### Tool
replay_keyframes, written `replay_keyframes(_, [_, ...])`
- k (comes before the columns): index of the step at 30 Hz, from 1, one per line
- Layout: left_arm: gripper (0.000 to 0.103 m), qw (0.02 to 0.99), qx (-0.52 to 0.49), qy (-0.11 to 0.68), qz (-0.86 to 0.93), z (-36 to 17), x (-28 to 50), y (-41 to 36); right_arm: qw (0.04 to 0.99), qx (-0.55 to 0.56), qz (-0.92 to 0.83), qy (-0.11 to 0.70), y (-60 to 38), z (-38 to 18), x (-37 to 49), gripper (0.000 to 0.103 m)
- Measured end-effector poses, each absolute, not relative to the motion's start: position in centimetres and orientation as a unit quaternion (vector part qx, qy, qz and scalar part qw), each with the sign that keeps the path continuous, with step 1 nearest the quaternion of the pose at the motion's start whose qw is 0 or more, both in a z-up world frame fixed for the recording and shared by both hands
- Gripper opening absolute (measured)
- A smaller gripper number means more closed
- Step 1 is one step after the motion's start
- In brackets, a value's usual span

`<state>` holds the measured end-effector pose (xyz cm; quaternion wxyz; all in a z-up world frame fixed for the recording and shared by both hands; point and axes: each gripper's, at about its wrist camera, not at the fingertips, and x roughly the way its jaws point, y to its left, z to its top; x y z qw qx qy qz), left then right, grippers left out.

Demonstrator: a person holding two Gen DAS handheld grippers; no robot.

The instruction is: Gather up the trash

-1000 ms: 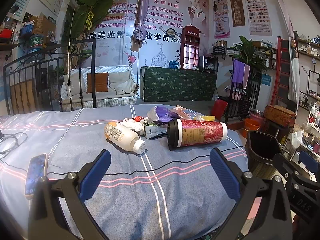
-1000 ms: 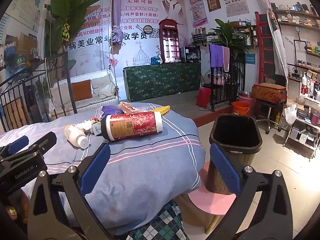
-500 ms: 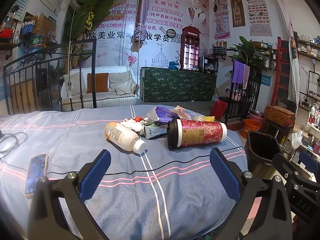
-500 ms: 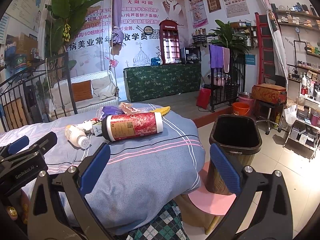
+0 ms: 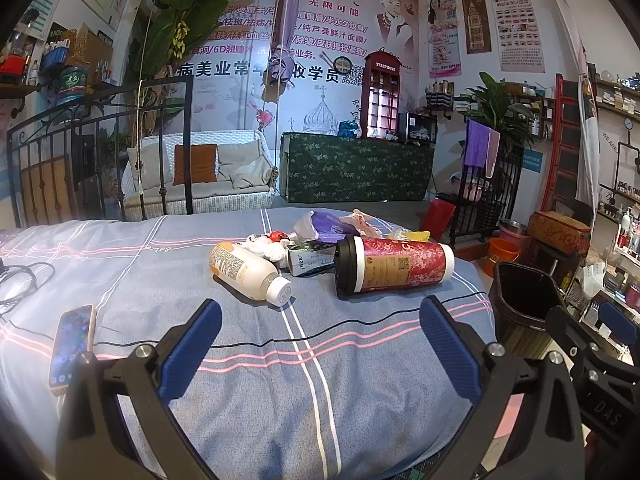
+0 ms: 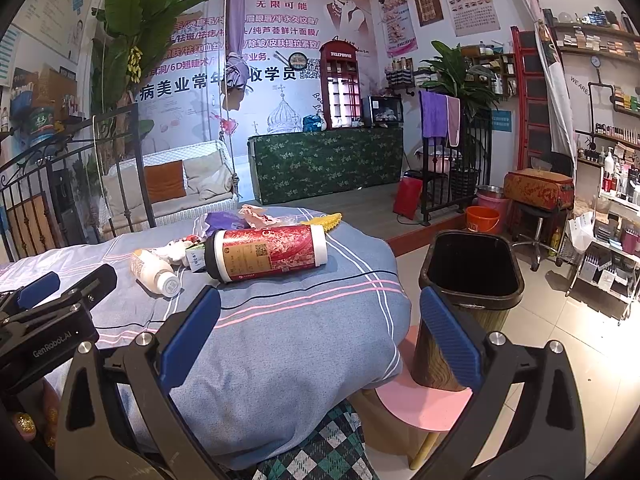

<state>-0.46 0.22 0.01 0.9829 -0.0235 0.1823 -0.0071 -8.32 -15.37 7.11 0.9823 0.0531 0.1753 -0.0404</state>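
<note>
Trash lies on a blue-grey bed cover (image 5: 280, 380): a red paper cup with a black lid (image 5: 394, 264), on its side, a white bottle (image 5: 248, 272), a small carton (image 5: 310, 260), and crumpled wrappers (image 5: 332, 224) behind. The cup (image 6: 266, 254) and bottle (image 6: 154, 274) also show in the right wrist view. A black trash bin (image 6: 468, 280) stands on a pink stool (image 6: 424, 404) right of the bed. My left gripper (image 5: 320, 344) is open and empty, short of the trash. My right gripper (image 6: 320, 336) is open and empty over the bed's corner.
A phone (image 5: 70, 346) and a black cable (image 5: 24, 280) lie on the bed's left. An iron bed frame (image 5: 100, 152) stands behind. An orange bucket (image 6: 482, 218) and shelves (image 6: 608, 200) are on the right.
</note>
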Motion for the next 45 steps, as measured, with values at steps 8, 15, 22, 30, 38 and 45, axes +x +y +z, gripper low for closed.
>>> replay_keyframes(8, [0.098,0.983,-0.024,0.184,-0.007,-0.3,-0.4,0.3,0.982,0.053,-0.040,0.175,-15.3,7.1,-8.3,0.099])
replay_keyframes(15, [0.098,0.983,-0.024,0.185,-0.007,-0.4,-0.4,0.3,0.982,0.052,-0.040,0.175,-15.2,7.1,-8.3,0.099])
replay_keyframes(22, [0.098,0.982,-0.024,0.185,-0.007,-0.4,-0.3,0.3,0.982,0.052,-0.040,0.176,-15.2,7.0,-8.2,0.099])
replay_keyframes(30, [0.098,0.982,-0.025,0.185,-0.008,-0.4,-0.3,0.3,0.982,0.052,-0.041,0.177,-15.2,7.0,-8.3,0.099])
replay_keyframes(38, [0.098,0.980,-0.024,0.195,-0.008,-1.4,0.1,0.1,0.980,0.051,-0.038,0.187,-15.2,6.5,-7.6,0.099])
replay_keyframes(45, [0.098,0.973,-0.026,0.228,-0.007,-2.3,1.4,0.7,0.971,0.063,-0.029,0.229,-15.8,5.1,-5.5,0.099])
